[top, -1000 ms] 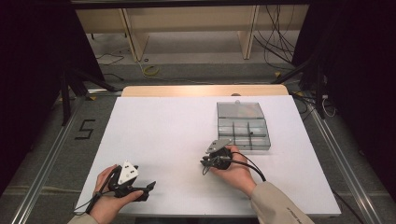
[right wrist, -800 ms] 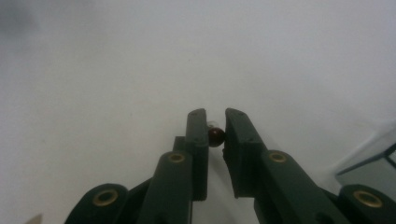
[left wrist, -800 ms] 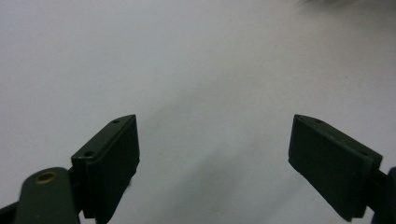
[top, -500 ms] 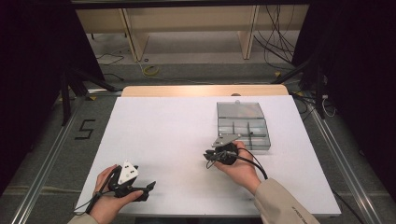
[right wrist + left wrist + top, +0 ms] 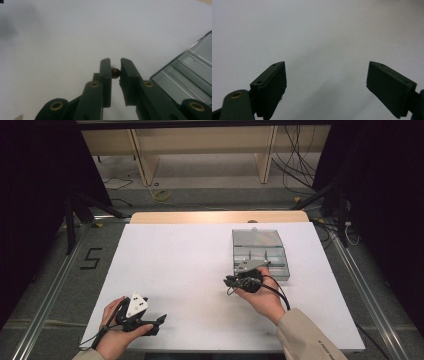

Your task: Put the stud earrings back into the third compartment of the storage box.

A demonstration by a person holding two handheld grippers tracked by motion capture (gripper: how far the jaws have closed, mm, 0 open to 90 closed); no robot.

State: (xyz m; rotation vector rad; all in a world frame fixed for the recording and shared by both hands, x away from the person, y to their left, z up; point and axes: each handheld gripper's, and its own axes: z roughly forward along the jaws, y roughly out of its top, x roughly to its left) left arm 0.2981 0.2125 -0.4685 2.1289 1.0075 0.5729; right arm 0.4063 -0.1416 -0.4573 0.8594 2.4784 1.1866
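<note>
- Your right gripper (image 5: 115, 65) pinches a small dark reddish bead (image 5: 115, 73) between its two pads, near the tips. The bead looks round and glossy, with a pale glint at its top; its material cannot be told.
- Treat the bead as very light, hard and slippery. On a round, smooth surface the pads touch little, so it could roll or squirt out if the pinch slackens or the pads slide past each other. Hold it across its widest part, centred between the pads, and keep the pressure even.
- Location: the bead sits above the white table (image 5: 190, 265), just beside the near left corner of the clear compartment box (image 5: 260, 251). In the high view, the right gripper (image 5: 235, 281) hangs at that same corner.
- The box looks like thin, stiff, transparent plastic with dividers. Expect it to be light and to shift if bumped.
- Your left gripper (image 5: 327, 75) has its jaws spread wide with nothing between them. In the high view, the left gripper (image 5: 157, 322) sits well apart from the box, towards the table's near left edge.
</note>
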